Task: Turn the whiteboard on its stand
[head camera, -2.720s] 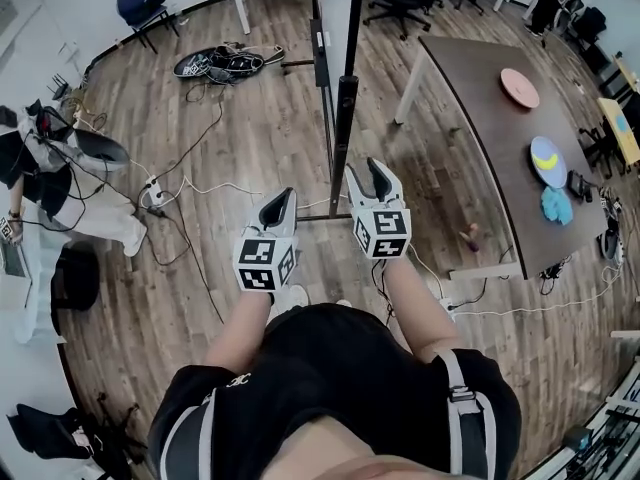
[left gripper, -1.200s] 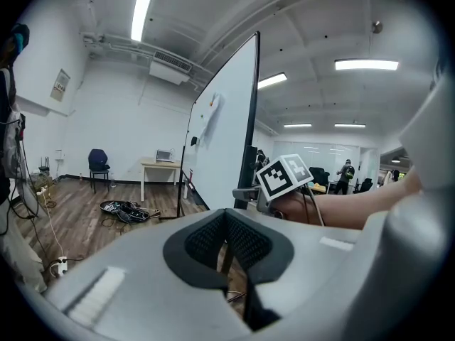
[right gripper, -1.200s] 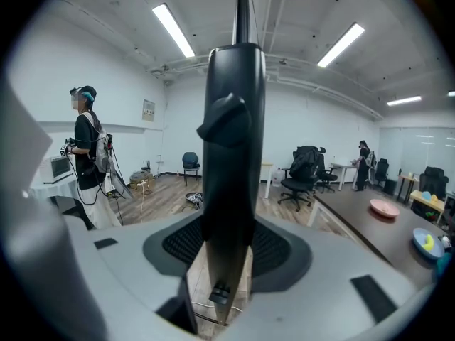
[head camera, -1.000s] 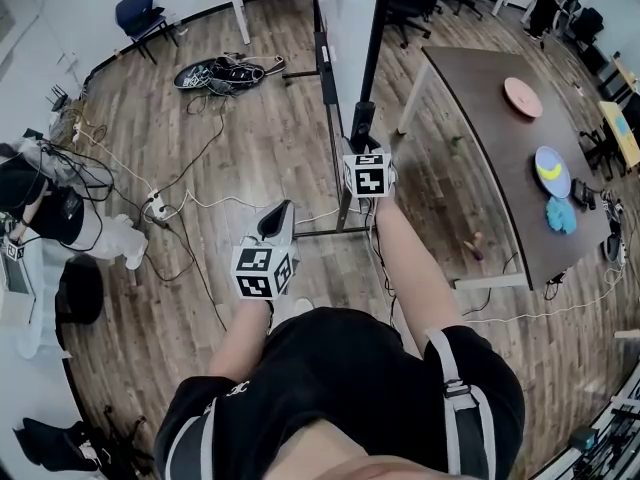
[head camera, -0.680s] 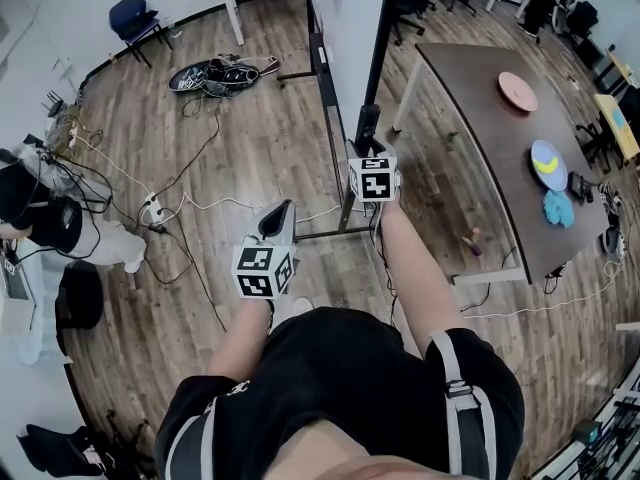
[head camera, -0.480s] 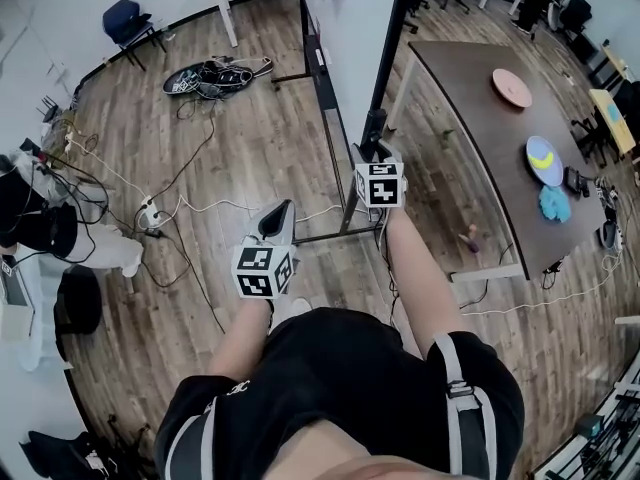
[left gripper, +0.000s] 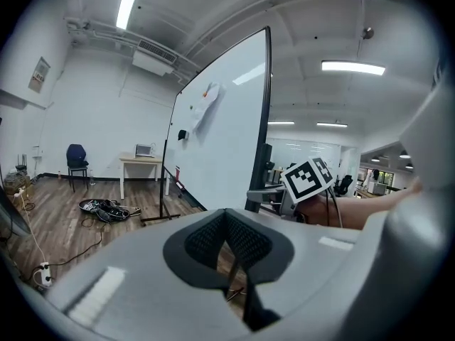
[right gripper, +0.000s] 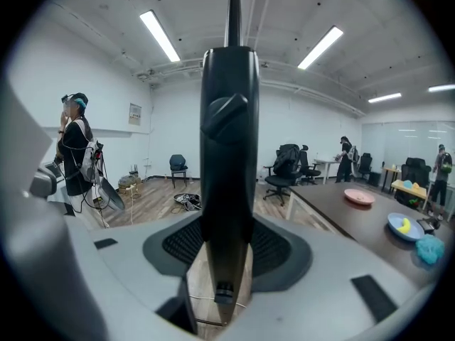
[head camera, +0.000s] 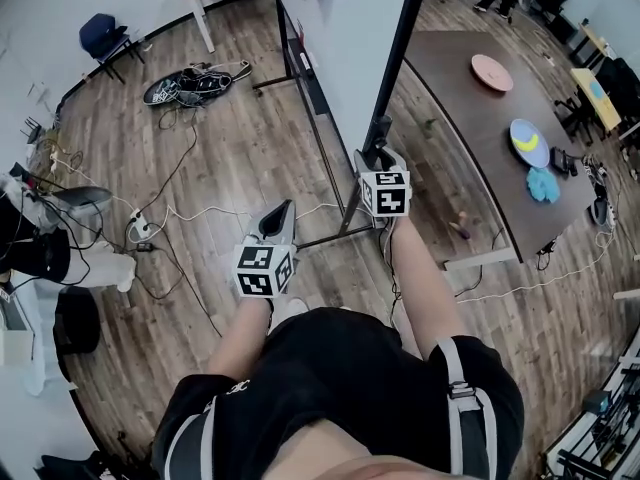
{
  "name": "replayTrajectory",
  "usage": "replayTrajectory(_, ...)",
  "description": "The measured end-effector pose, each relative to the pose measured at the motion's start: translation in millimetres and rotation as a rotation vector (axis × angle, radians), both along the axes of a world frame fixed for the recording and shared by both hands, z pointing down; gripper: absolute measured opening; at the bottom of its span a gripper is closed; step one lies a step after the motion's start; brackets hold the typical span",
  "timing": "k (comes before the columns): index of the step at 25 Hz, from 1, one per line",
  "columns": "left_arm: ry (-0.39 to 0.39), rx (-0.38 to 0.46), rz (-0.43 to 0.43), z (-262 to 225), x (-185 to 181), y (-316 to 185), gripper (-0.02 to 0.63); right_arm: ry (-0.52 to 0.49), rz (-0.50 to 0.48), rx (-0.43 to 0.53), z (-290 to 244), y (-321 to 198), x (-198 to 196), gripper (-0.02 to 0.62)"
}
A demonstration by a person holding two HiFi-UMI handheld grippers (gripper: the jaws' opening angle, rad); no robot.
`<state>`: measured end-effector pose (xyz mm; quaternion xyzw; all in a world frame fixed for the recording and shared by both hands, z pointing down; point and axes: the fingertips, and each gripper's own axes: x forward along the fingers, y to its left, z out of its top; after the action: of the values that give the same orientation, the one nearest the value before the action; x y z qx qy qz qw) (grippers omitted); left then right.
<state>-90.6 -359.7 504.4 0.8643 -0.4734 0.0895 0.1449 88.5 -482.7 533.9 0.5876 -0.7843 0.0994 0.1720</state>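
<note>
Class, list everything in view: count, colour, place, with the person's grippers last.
whiteboard: one, white with black frame, upright ahead
side post: one, black, board's near edge, between the right gripper's jaws
table: one, dark brown, right of board
plates: two, pink and blue, on the table
cloth: one, light blue, beside the blue plate
chair: one, blue, far left
cable pile: one, black, lying left of board
right gripper: one, white, shut on the side post
left gripper: one, white, shut, empty, clear of the board
</note>
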Motion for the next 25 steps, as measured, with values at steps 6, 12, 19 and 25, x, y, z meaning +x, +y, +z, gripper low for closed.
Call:
replayTrajectory(6,-0.003,-0.011,0.043,4,13,-4,0.009,-0.008,0.017,-0.001,0,7,12,0.196)
replayTrajectory(12,-0.006,-0.013,0.095,2,28,-10,0.009,-0.018,0.039,-0.002,0,17,22,0.196)
replayTrajectory(19,-0.006,-0.013,0.149,1,58,-10,0.009,-0.028,0.040,-0.008,-1,36,52,0.196)
replayTrajectory(25,-0.007,-0.011,0.159,2,64,-7,0.009,-0.036,0.070,0.000,1,59,77,0.196)
